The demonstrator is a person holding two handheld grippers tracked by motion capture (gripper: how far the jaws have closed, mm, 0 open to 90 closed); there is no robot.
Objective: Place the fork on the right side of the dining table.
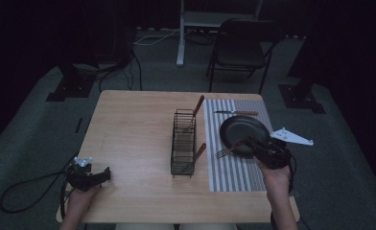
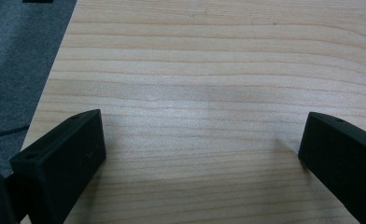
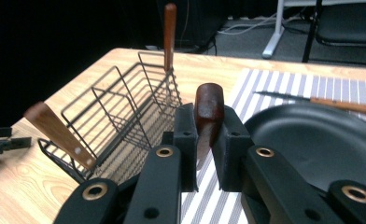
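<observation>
Right now my right gripper (image 3: 208,140) clamps a fork (image 1: 230,150) handle by the plate (image 1: 243,130); left gripper (image 2: 204,154) rests wide open, empty, on the table (image 2: 209,70).

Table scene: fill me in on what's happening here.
A person works at a wooden table with a gripper in each hand. The right gripper is shut on a fork by its wooden handle, over the striped mat beside a dark plate. A wire rack already holds two wooden-handled utensils. A knife lies beyond the plate. The left gripper rests open near the table's corner.
</observation>
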